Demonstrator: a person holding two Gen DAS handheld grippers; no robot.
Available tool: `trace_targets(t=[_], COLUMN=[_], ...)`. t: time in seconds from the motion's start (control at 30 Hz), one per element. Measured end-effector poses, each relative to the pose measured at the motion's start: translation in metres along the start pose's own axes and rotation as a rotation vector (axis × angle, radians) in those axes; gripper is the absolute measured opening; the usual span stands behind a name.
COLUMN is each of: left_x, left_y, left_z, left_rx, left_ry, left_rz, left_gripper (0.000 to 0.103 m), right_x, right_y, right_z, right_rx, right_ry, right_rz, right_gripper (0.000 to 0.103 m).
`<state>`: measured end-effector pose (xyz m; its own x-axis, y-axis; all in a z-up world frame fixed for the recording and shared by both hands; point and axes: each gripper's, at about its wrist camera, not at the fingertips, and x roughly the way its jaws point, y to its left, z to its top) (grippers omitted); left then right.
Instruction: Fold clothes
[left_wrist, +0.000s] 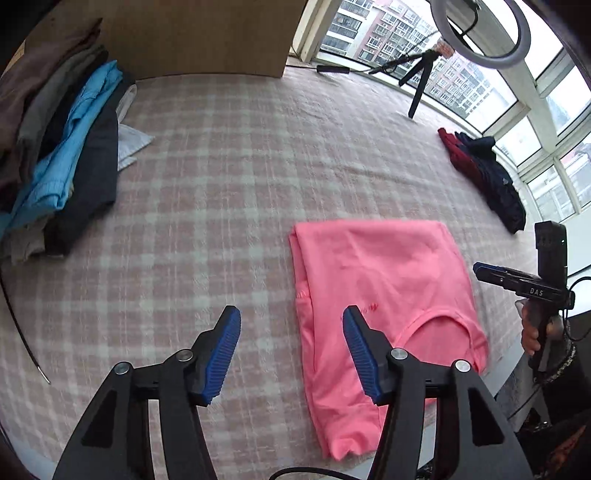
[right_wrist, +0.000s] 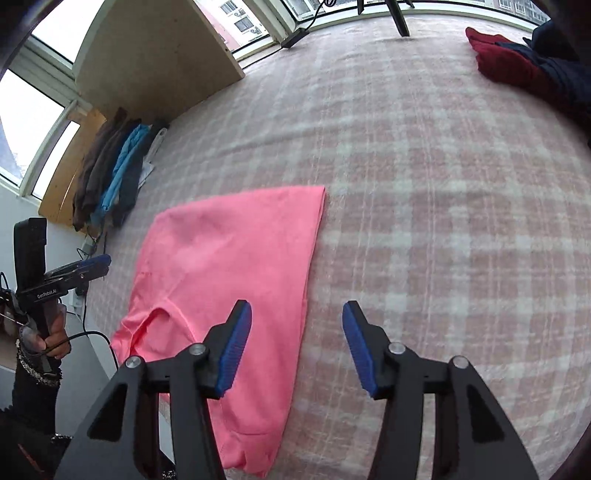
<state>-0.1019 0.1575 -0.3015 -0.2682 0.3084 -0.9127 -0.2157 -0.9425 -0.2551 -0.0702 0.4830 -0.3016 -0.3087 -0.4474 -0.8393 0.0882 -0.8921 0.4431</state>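
A pink shirt (left_wrist: 384, 295) lies folded into a long panel on the pink-and-white checked bed cover (left_wrist: 229, 177), its neckline toward the near edge. My left gripper (left_wrist: 291, 321) hovers open over the shirt's left edge, nothing between its blue pads. In the right wrist view the same pink shirt (right_wrist: 229, 266) lies at lower left, and my right gripper (right_wrist: 297, 317) is open above its right edge, holding nothing. Each gripper shows in the other's view: the right gripper (left_wrist: 480, 267) at the far right, the left gripper (right_wrist: 103, 260) at the far left, each held by a hand.
A pile of folded clothes (left_wrist: 66, 155) in brown, grey, blue and dark tones sits at the left by a wooden board (left_wrist: 192, 33). Dark red and navy garments (left_wrist: 484, 173) lie near the windows. A tripod (left_wrist: 421, 81) with a ring light (left_wrist: 480, 33) stands at the back.
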Motion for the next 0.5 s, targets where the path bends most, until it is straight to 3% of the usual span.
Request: trace_targets(t=[0.17,0.27,0.33,0.43,0.5], left_x=[0.006,0.002,-0.006,-0.009,-0.007], left_y=[-0.01,-0.004,0.0,0.018,0.032], left_z=[0.008,0.021,0.023,0.02,0.018], left_rx=[0.04,0.098,0.18,0.264,0.285], left_ry=[-0.039,-0.063,-0.1,-0.078,-0.056], left_rz=[-0.098,-0.118,-0.045,0.091,0.113], left_gripper=[0.054,0.04,0.04,0.04,0.04], right_x=[0.003,0.001,0.009,0.028,0.048], right_y=[0.027,0.068,0.098,0.146,0.172], right_z=[0.0,0.001,0.006,0.016,0.029], right_rx=[-0.073,-0.195,-0.25,-0.306,-0.328], right_ry=[-0.004,-0.007,0.0,0.019,0.036], right_rz=[0.05,0.088,0.092,0.092,0.082], right_gripper=[0.052,0.052,0.052,0.052,0.047])
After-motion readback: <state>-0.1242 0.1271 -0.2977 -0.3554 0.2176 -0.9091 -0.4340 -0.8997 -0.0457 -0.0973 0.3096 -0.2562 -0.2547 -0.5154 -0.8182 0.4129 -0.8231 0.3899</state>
